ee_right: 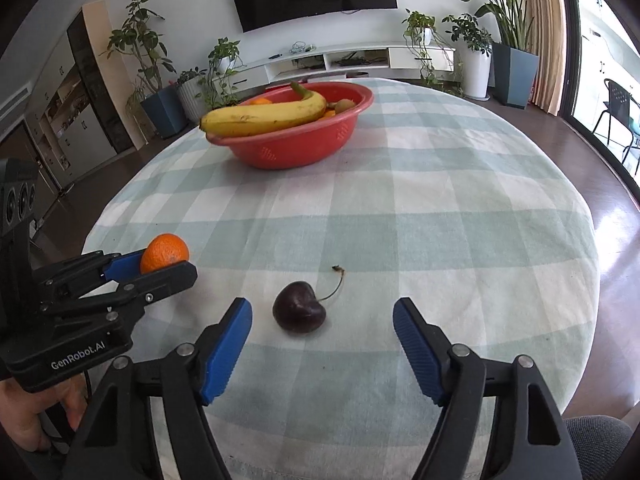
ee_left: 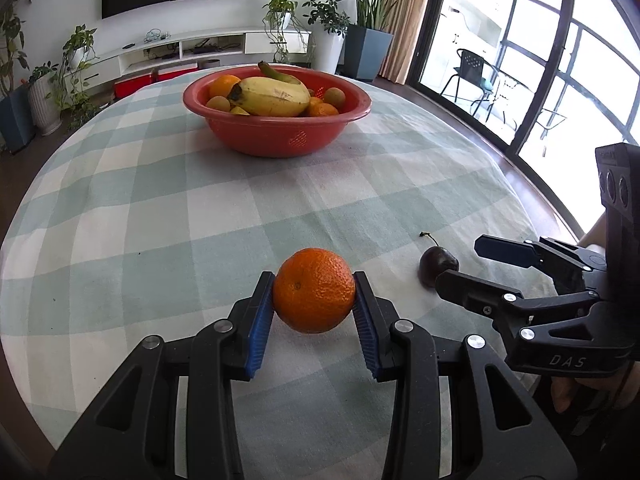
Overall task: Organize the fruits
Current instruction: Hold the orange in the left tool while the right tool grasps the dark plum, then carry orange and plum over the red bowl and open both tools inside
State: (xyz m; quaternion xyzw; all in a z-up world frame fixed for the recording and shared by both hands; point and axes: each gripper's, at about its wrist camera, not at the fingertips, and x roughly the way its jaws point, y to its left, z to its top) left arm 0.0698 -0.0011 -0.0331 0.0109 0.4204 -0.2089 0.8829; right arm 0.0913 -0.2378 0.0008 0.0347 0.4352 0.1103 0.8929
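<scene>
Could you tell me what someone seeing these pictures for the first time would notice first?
Most likely the bright orange clamped between the blue pads of the left gripper, close to the table's near edge. Just beside it, a dark cherry with its stem lies on the checked tablecloth between the open jaws of the right gripper, untouched. Farther back stands a red bowl holding a banana and other fruit.

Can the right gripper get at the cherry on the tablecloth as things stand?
Probably yes. The right gripper is open, and the cherry lies between its blue pads with bare tablecloth around it. The left gripper, shut on the orange, sits off to the side, clear of the path.
</scene>
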